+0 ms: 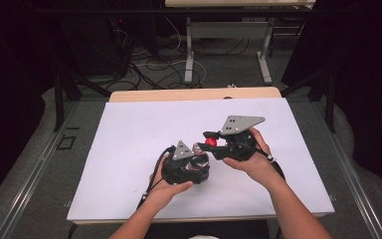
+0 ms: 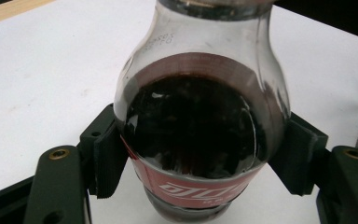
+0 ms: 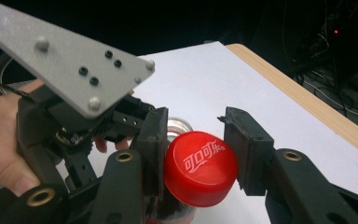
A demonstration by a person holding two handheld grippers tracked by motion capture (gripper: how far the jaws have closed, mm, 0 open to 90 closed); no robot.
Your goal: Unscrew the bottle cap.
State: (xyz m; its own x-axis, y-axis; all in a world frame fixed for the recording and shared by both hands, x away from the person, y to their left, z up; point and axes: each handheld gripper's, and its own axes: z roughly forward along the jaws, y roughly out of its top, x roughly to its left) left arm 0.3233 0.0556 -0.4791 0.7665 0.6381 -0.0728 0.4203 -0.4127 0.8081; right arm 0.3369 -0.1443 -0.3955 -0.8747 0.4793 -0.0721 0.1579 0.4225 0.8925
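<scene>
Bottle (image 2: 200, 121) dark cola, red label; red cap (image 3: 200, 168) apparently off.

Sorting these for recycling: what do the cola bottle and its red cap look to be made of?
The cola bottle looks like clear, glossy plastic, though glass can't be ruled out: the dark drink shows through its wall, with highlights on the shoulder and a red label band below. The red cap looks like moulded plastic, smooth and slightly shiny, with white printed lettering on top and faint ridges round its side.

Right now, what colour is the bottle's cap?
Red with white lettering. The cap shows best in the right gripper view, between that claw's pads.
</scene>
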